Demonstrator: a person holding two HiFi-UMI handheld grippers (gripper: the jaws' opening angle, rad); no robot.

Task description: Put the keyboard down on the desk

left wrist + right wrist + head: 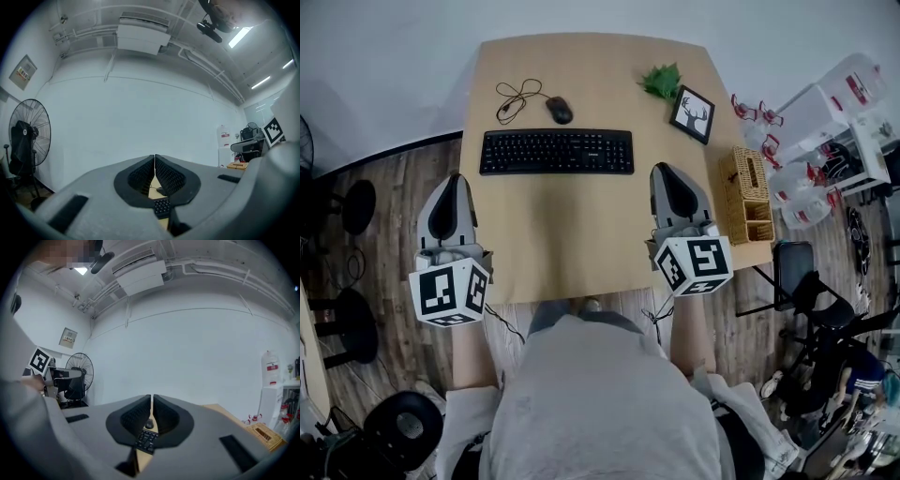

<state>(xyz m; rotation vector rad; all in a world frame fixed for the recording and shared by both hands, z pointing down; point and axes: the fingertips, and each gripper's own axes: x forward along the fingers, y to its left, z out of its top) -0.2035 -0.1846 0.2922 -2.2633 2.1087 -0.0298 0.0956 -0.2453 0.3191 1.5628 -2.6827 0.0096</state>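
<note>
Keyboard, place: the keyboard [556, 152] lies flat on the desk [581, 246] in the upper middle of the head view. Its long edge runs across the frame, and neither tool touches it.
Keyboard, look: it is black, slim and low, 1 long rigid slab. A main key block fills most of it, with a number pad at the frame's right end.
Left tool: the left tool [453, 183] is clenched on nothing, its ribbed pads meeting in its own view. It hangs at the desk's left edge, lower left of the frame, apart from the keyboard.
Right tool: the right tool [668, 173] is also clenched and empty. It sits over the desk's right part, just below the keyboard's right end.
Why the tools sit so: I hold 1 tool toward each end of the board, which suits a long item carried by 2 grips. With both empty and the board lying flat, I judge the placing done.
Why the board sits there: I judge it centred for typing. The mouse [560, 110] is just above it, while the plant [662, 81], picture frame [692, 113] and basket [747, 192] keep to the right edge.
</note>
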